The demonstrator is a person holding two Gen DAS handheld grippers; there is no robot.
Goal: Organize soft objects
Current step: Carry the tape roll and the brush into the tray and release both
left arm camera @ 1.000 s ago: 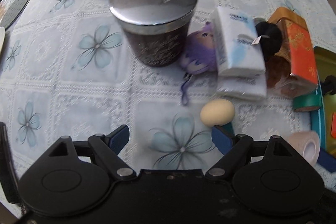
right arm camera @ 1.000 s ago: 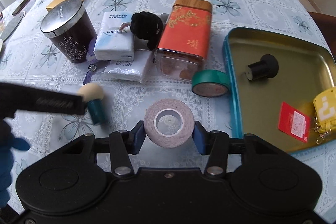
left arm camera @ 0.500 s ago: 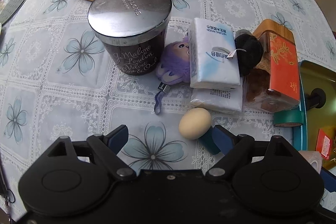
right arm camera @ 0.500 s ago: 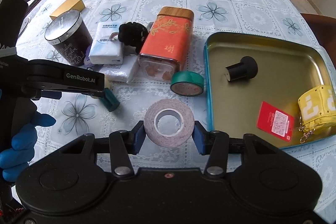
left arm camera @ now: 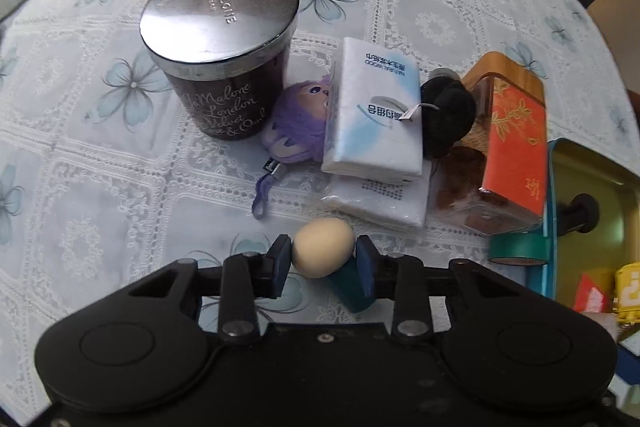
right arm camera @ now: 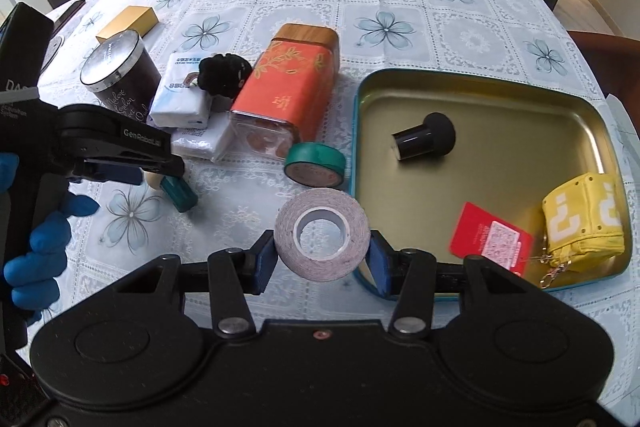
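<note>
Beige sponge head of makeup applicator (left arm camera: 323,247), teal handle, pinched betw. L gripper (left arm camera: 323,261) fingers, just above tablecloth (left arm camera: 100,163). Pinkish tape roll (right arm camera: 322,234) clamped betw. R gripper (right arm camera: 322,263) fingers, near L rim of gold tray (right arm camera: 480,87). Yellow pouch (right arm camera: 582,223), red card (right arm camera: 490,237) and black stopper (right arm camera: 424,135) lying in tray. Purple plush (left arm camera: 296,129) wedged betw. candle jar (left arm camera: 220,55) and tissue packs (left arm camera: 374,115).

Candle jar (left arm camera: 219,47) left of tissue packs (left arm camera: 374,115); plush (left arm camera: 298,129) between; tin (right arm camera: 286,95) right, tray (right arm camera: 472,87) beyond.
</note>
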